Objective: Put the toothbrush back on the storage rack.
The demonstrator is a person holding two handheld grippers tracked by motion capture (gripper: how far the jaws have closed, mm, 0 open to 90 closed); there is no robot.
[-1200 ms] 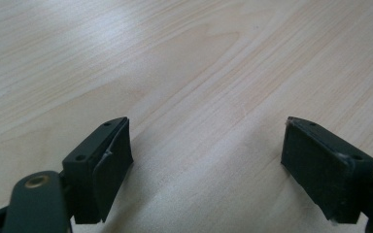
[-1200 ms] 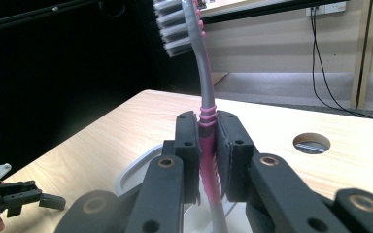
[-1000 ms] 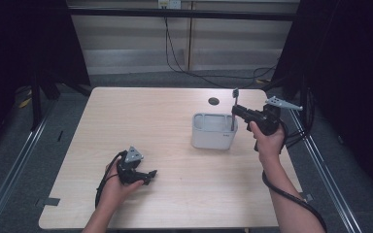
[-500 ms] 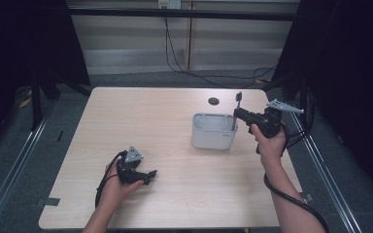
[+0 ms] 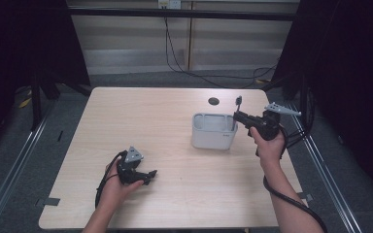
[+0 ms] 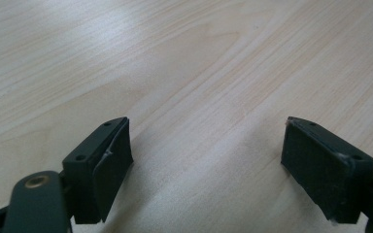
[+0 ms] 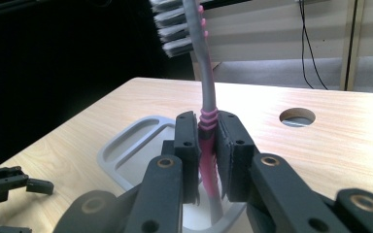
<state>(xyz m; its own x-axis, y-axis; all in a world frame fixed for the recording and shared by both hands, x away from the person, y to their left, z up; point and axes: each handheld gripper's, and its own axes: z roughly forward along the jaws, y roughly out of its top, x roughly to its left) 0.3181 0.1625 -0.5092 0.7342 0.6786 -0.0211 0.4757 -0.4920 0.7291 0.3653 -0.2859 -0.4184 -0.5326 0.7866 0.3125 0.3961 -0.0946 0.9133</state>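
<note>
One toothbrush (image 7: pixel 205 92) — clamped upright in right tool (image 7: pixel 208 145) over one holder (image 5: pixel 213 131); left tool (image 6: pixel 204 160) released.

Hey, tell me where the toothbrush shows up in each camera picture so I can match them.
High view: the toothbrush stands upright right of centre, at the grey holder's right end, clamped in the right tongs.
Left gripper view: not in it; bare table between open jaws.
Right gripper view: centre, rising to the top edge, bristles up.
Shared landmark: the round table hole, also seen at right.
</note>
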